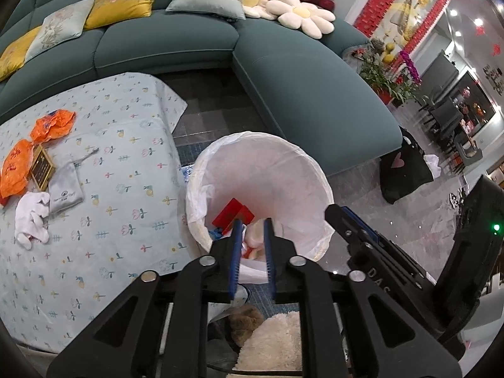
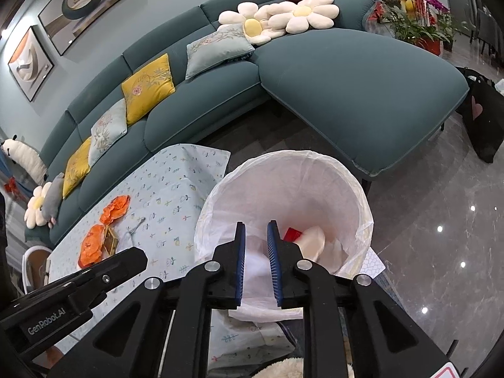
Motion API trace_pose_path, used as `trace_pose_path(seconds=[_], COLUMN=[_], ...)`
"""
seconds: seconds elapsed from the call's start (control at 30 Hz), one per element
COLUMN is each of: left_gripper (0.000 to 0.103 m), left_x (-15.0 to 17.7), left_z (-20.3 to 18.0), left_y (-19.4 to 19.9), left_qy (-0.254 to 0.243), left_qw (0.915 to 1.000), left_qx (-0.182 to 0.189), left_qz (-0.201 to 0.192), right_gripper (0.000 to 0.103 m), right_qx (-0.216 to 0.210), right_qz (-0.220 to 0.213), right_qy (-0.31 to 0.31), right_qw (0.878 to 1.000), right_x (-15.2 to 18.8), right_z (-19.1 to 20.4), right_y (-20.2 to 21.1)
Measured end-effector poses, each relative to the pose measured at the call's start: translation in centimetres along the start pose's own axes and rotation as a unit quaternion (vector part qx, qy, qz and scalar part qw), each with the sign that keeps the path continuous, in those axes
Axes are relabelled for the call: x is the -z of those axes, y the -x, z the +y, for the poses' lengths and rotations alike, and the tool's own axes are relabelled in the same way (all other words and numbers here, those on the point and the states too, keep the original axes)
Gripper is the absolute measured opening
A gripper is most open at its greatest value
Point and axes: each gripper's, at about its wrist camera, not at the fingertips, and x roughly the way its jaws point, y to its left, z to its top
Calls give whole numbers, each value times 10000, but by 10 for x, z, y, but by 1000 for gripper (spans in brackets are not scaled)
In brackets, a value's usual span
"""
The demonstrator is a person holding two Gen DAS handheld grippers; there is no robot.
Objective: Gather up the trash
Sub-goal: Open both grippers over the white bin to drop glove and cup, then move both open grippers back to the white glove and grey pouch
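Note:
A round bin lined with a white bag point(image 1: 293, 157) point(image 2: 318, 160) stands on the floor beside the table. Inside lie a red packet point(image 1: 231, 214) point(image 2: 291, 234) and pale wrappers point(image 2: 313, 241). My left gripper point(image 1: 253, 225) hovers over the bin's near rim, open and empty. My right gripper point(image 2: 256, 228) is also over the bin, open and empty. On the table point(image 1: 126, 189) lie orange plastic wrappers point(image 1: 53, 124) point(image 2: 91, 245), a white crumpled tissue point(image 1: 31, 217), a grey pouch point(image 1: 66, 189) and a small gold-framed box point(image 1: 41, 167).
A teal sofa point(image 1: 299, 100) with cushions curves behind the table and bin. A black bag point(image 1: 406, 170) stands on the glossy floor at right. Potted flowers point(image 1: 390, 78) stand beyond the sofa. A fluffy toy point(image 1: 274, 343) lies below the grippers.

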Motion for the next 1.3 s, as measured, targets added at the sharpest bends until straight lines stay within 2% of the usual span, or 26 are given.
trace_pose_path(seconds=[0.13,0.27,0.67,0.77,0.93,1.0,1.07,1.3], left_gripper=[17,31,33,47,51,59,60,62], left_x=[1,2,10,13,23,27,32,50], left_z=[9,19,79,98,131,148,164,222], left_y=[4,11,41,52,67,72,77,90], left_qy=[93,212,756,977,1249,1438,1607,2058], left_qw=[9999,9995,9953,9924,9874,9841,9808,9701], left_qx=[-82,-214,-516,-634,-827,-899,-945,-1147], left_qz=[-19,-109,-309,-408,-516,-535,-573,-582], right_gripper=[18,21,33,41,46,49,54,59], right_qx=[-7,-54,-298,-368,-429,-441,-455,-534], right_qz=[-6,-25,-44,-15,71,99,128,328], right_qy=[39,109,527,624,887,968,1059,1350], right_qw=[10000,9999,9982,9974,9951,9943,9933,9889], right_x=[-1,-2,2,6,15,19,24,43], right_z=[5,14,64,78,106,116,128,171], right_y=[1,3,8,8,6,5,3,-11])
